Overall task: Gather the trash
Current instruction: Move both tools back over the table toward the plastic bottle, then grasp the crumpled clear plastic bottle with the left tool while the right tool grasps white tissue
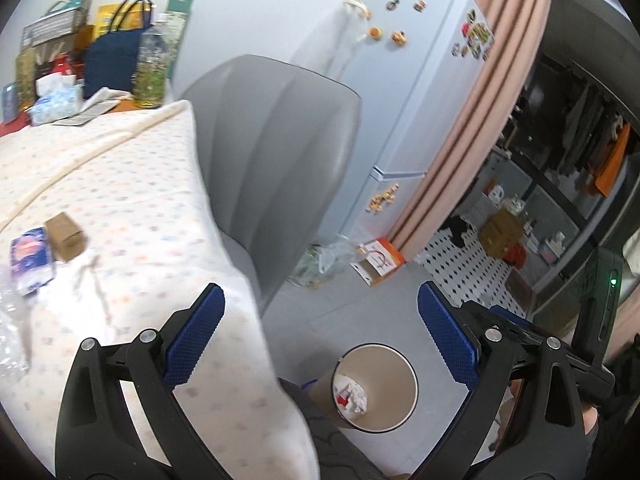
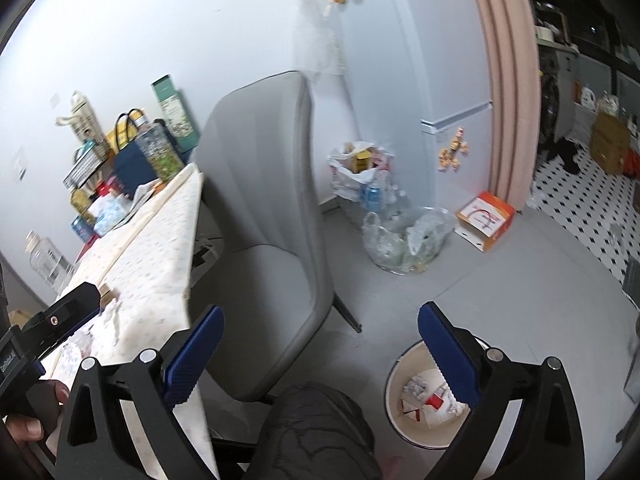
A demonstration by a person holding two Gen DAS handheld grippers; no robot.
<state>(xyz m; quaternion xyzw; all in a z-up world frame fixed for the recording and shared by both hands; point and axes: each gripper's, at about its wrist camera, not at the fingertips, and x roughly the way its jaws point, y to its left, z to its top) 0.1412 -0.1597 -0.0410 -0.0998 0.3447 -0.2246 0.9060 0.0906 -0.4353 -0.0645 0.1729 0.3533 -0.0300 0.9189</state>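
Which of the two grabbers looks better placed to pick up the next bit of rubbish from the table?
Left, probably. The left gripper is open over the table's edge, near the small cardboard box and blue packet. The right gripper, also open, sits over the chair and bin.

- The table wears a white cloth with small pastel dots.
- The chair is plain grey.
- The curtain is dusty pink.
- The bin is beige inside.
- The far floor is white with black dots.
- The left tongs and right tongs are black with blue pads.
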